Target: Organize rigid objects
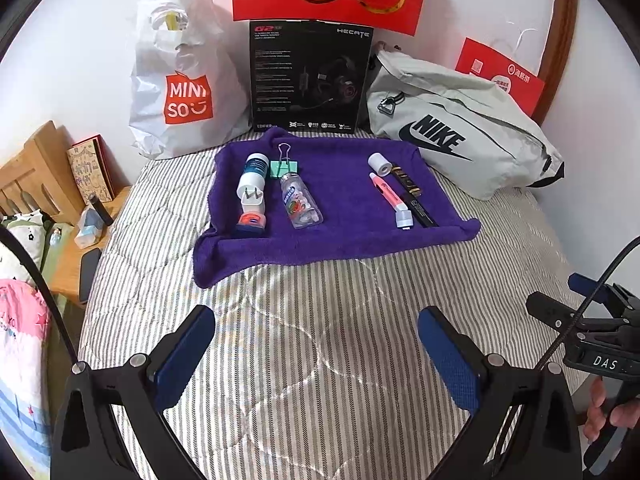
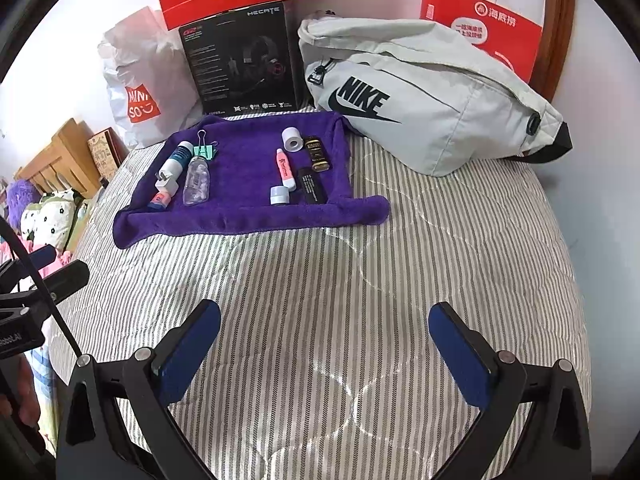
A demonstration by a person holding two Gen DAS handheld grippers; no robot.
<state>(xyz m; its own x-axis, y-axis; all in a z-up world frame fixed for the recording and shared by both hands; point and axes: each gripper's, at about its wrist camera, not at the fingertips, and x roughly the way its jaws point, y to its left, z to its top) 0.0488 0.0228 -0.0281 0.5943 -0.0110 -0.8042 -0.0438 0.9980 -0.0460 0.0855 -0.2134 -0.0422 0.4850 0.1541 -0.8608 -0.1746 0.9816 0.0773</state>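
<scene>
A purple towel (image 1: 344, 240) (image 2: 248, 216) lies on the striped bed. On its left part lie a teal tube (image 1: 256, 164), a white plug (image 1: 251, 197), a small round tin (image 1: 251, 220), a green binder clip (image 1: 285, 166) and a clear bottle (image 1: 299, 202). On its right part lie a white tape roll (image 2: 291, 139), a pink marker (image 2: 285, 170), a white cap (image 2: 279, 195), a black-gold stick (image 2: 317, 154) and a black bar (image 2: 311, 186). My left gripper (image 1: 316, 350) and right gripper (image 2: 324, 344) are open and empty over the bedspread, well short of the towel.
Behind the towel stand a Miniso bag (image 1: 182, 80), a black headset box (image 1: 308, 76), a grey Nike bag (image 1: 460, 132) and red paper bags (image 2: 484, 24). A wooden nightstand (image 1: 68, 264) with a phone sits at the left. The bed edge runs along the left side.
</scene>
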